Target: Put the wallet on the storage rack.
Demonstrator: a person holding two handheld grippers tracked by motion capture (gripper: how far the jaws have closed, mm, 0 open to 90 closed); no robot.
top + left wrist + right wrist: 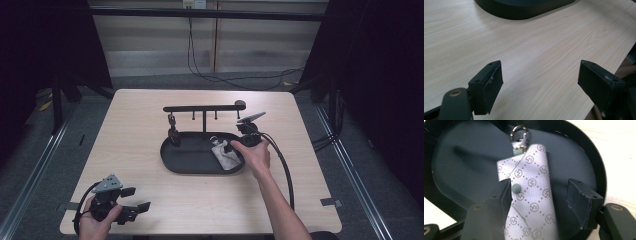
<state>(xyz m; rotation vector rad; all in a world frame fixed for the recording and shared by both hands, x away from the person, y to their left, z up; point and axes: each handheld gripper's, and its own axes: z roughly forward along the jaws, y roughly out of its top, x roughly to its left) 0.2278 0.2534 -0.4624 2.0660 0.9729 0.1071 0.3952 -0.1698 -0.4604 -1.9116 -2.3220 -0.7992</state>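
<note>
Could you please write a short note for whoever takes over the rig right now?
Left gripper: jaws open, nothing between them, low over the table near its front left corner.
Right gripper: jaws open astride the grey patterned pouch; one jaw touches it, the other stands clear.
Things: the pouch lies flat in the black tray, its metal ring pointing away from the gripper; the rack of hooks stands at the tray's far edge.
Done: right gripper lined up.
Left: grip and lift the pouch, probably to hang it on the rack.

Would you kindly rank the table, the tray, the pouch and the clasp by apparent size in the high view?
1. Table
2. Tray
3. Pouch
4. Clasp, barely visible, so its last place is only probable.
</note>
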